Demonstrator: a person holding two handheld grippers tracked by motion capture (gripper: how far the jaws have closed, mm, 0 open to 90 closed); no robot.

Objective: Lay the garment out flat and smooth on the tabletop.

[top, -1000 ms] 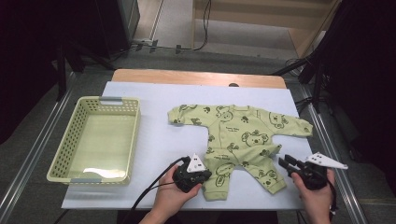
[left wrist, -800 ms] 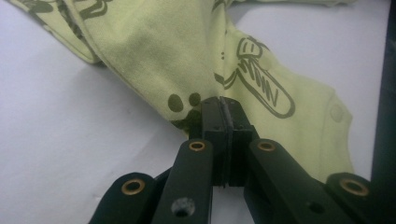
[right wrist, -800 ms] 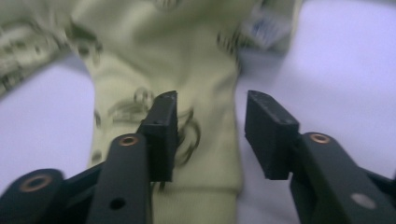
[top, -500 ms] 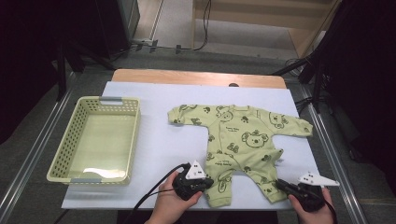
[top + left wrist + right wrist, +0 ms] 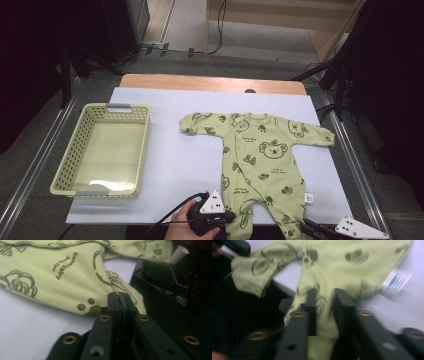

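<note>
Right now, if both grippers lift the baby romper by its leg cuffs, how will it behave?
Probably floppy: the baby romper bunches where the left gripper pinches a cuff. Likely light, since it is thin cloth lying flat. The sleeves would probably trail and drag across the white mat.

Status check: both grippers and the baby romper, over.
Left gripper shut on romper leg hem. Right gripper jaws just opened a little, other leg cloth between them. Basket apart at left, nothing in the way.
</note>
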